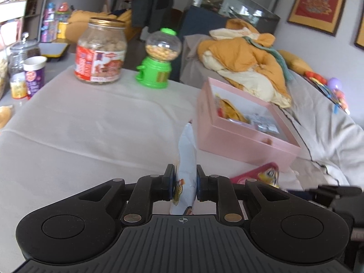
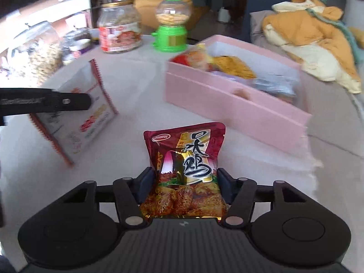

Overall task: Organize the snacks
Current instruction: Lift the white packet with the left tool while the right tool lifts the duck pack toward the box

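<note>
The left claw (image 1: 185, 187) is clamped on a white snack packet (image 1: 186, 159), held edge-on above the desk (image 1: 91, 125). The right claw (image 2: 186, 182) seems to grip a red chicken snack pouch (image 2: 185, 166) between its pads, near the pink box (image 2: 238, 104) already holding snacks.

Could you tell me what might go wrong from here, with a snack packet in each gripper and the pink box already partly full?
1. The left gripper pinches the white packet by a thin edge, so it may swing or slip out.
2. The red packet sits between the right gripper fingers, but the hold looks unsure; lifting now could drop it.
3. The pink box already holds snacks, so added packets could pile up or spill over its rim.
</note>
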